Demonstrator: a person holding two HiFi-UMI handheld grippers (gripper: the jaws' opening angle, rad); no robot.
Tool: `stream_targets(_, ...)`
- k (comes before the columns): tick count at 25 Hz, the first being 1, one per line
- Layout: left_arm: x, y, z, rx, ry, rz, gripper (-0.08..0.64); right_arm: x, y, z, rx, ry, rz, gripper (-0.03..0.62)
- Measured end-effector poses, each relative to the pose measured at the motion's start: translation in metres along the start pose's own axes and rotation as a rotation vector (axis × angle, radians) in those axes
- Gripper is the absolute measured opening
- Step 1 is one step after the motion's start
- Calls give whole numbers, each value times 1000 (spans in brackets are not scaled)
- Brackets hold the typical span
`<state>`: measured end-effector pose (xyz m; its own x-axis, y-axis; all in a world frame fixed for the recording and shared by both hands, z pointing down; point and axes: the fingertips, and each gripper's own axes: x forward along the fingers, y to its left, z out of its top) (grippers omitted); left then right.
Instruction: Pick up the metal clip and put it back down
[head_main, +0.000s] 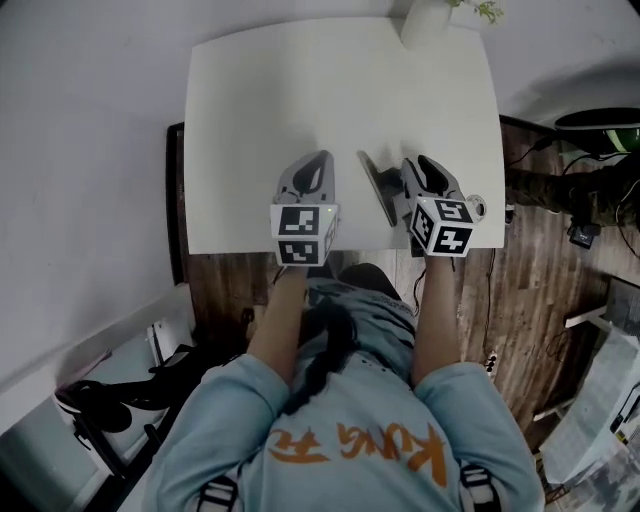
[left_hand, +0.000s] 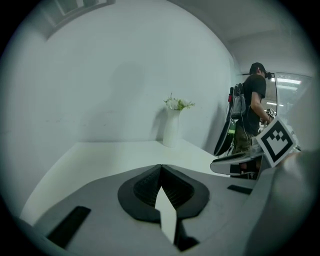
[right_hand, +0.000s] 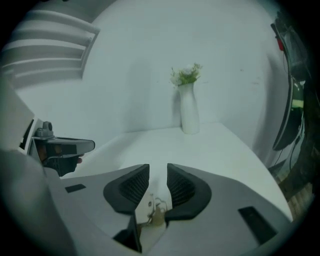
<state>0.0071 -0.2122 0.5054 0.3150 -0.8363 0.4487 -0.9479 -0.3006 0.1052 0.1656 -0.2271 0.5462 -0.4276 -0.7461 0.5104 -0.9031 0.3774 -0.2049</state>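
Observation:
A small metal clip (right_hand: 154, 214) lies on the white table (head_main: 300, 90), low between the two jaws of my right gripper (right_hand: 158, 170). Those jaws stand apart with a clear gap, and neither pad presses on the clip. In the head view the right gripper (head_main: 422, 165) sits near the table's front edge, right of centre, and I cannot make out the clip there. My left gripper (head_main: 320, 158) rests beside it to the left. In its own view the left gripper (left_hand: 161, 167) has its tips together and nothing between them.
A white vase with flowers (head_main: 425, 20) stands at the table's far edge, right of centre; the vase (right_hand: 189, 115) is straight ahead of the right gripper. A person (left_hand: 252, 105) stands beyond the table's right side. Wooden floor and dark gear (head_main: 590, 190) lie right of the table.

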Motion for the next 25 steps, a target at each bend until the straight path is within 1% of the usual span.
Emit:
stream_targets(5,-9,5,58,-9,-129,17,20,-19,5,86,-98,-229,-16,56)
stream_targets(6,-10,6,70,-8,-154,20,20,-23,7,101,-116,-267,-23,51)
stream_targets(9,-15,7,102,2,-220,29,20,-33,11,140,-160,-355,-34,40)
stream_targets(13,-22,8,145,25,-319,41,20,-41,24,189,-218,-469,-3,12)
stream_targets(16,-33,4,161,32,-362,39,20,-54,40,207,-245,-513,24,12)
stream_targets(20,-42,10,184,31,-424,55,20,-61,48,232,-271,-579,31,12)
stream_targets(23,-46,15,191,18,-453,71,20,-63,51,238,-282,-593,35,12)
stream_targets(25,-46,16,191,16,-455,81,20,-63,52,238,-292,-588,40,12)
